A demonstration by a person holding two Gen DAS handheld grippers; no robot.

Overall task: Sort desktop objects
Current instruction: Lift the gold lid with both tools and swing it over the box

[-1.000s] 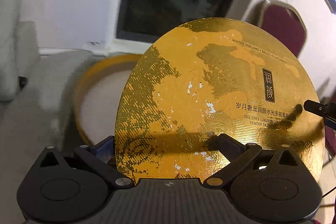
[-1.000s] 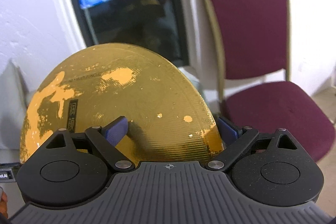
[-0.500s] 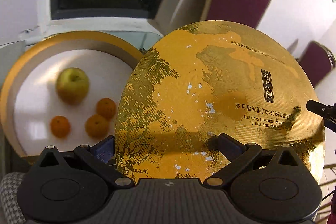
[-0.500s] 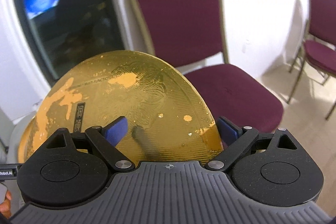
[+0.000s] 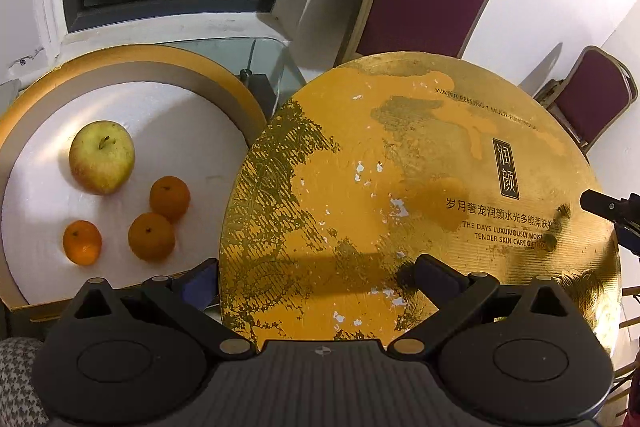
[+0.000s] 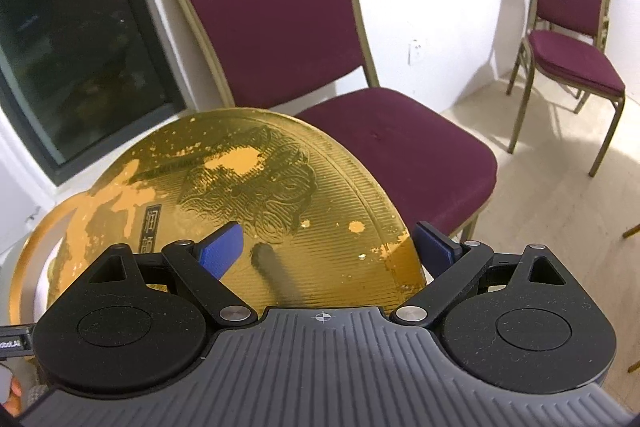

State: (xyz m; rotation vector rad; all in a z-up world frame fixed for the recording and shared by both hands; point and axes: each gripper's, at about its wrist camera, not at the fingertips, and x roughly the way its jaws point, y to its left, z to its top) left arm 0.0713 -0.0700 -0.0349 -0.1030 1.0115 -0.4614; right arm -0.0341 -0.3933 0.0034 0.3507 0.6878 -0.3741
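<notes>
The round gold lid [image 5: 420,195] fills much of both views and hides what lies behind it. In the left wrist view its near rim drops out of sight behind the left tool [image 5: 316,277], so the grip point on that rim cannot be seen. One blue pad [image 5: 200,283] sits outside the lid's left rim, and the other finger [image 5: 436,277] lies over the printed gold face; the lid stands between them, pinched by the rim. At the right edge of this view a dark piece of the other tool reaches the lid's rim, mostly cut off.

In the right wrist view the lid tilts away from the right tool [image 6: 326,247]. One blue pad [image 6: 222,247] lies against the gold face and the other finger [image 6: 434,245] sits just outside the lid's rim, so this tool also clamps the lid by its edge. The contact itself is hidden by the tool's body.

The lid is held up in the air, beside the open round box [image 5: 224,87], not on it. Inside the box, on its white lining, lie a yellow-green apple [image 5: 102,157] and three tangerines [image 5: 152,237], the apple farthest from the tool. The lid covers the box's right side. A glass worktop corner [image 5: 264,55] shows beyond the box. Two maroon chairs [image 6: 280,27] stand by the wall.
</notes>
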